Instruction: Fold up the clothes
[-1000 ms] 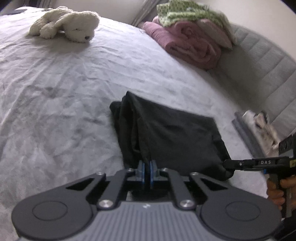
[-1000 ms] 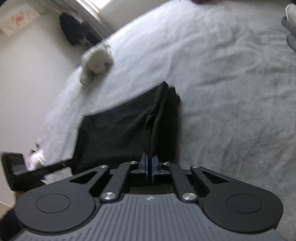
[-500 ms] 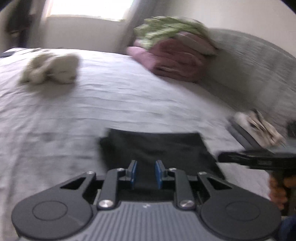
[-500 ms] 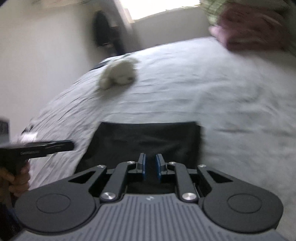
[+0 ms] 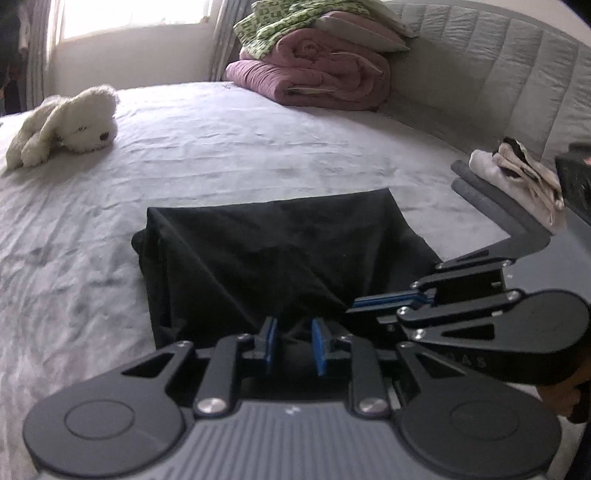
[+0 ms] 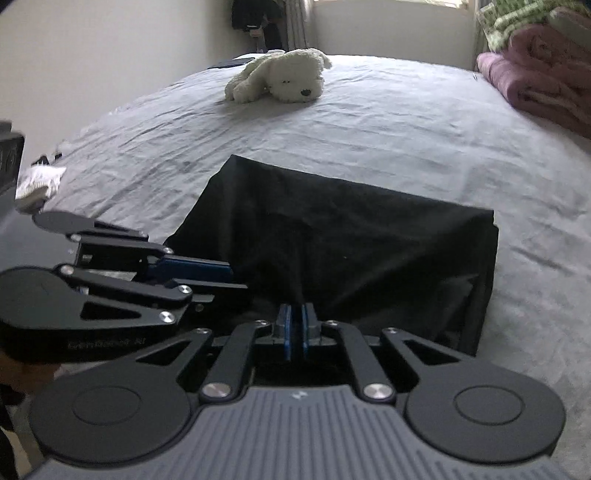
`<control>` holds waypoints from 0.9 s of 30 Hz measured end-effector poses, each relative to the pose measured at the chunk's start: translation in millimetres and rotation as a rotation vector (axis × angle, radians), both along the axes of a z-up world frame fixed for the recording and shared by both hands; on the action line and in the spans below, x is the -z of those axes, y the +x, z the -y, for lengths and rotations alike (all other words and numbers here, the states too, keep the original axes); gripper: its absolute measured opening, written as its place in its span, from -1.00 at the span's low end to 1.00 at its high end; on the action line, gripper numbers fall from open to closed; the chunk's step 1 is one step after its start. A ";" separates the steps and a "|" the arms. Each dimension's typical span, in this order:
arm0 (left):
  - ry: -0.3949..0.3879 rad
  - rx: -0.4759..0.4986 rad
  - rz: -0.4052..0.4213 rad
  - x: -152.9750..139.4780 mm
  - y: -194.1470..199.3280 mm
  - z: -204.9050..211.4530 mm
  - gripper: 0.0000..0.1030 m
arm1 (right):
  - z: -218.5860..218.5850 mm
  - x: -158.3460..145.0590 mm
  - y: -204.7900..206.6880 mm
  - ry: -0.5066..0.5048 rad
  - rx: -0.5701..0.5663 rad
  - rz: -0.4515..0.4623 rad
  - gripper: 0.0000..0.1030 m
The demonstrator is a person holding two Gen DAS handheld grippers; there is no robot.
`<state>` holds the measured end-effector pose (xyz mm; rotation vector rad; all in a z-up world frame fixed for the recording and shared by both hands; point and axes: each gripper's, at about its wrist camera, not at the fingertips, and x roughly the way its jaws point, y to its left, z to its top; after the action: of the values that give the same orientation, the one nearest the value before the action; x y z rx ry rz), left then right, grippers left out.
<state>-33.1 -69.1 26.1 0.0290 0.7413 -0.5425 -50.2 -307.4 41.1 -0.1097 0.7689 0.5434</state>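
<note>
A black garment [image 5: 280, 254] lies folded on the grey bedsheet [image 5: 221, 147], its near edge lifted into a peak. My left gripper [image 5: 294, 334] is at that near edge. Its jaws are opening, and the blue pads [image 5: 271, 341] stand apart with dark cloth between them. My right gripper [image 6: 294, 314] is shut on the garment [image 6: 351, 240], whose cloth rises in a ridge into its pads. The two grippers are side by side: the right gripper [image 5: 356, 306] shows at the right of the left wrist view, the left gripper [image 6: 232, 275] at the left of the right wrist view.
A white plush dog [image 5: 62, 125] lies at the far side of the bed. Pink blankets [image 5: 314, 74] with a green patterned cloth [image 5: 280, 22] are stacked by the grey padded headboard [image 5: 498, 74]. A small pile of folded clothes [image 5: 517, 173] sits at the right.
Both grippers rolled to level and moved together along the garment's near edge. The left jaws went from shut to apart. The right jaws parted slightly, then shut again.
</note>
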 end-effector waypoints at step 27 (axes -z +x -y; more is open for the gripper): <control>0.093 0.047 0.121 1.8 -19.7 18.6 -0.46 | 1.3 -3.8 -11.6 -0.068 -0.023 0.027 -0.68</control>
<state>-52.8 -87.7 24.3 0.1646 0.6480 -0.5456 -61.8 -308.7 44.9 -0.1886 0.7610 0.5373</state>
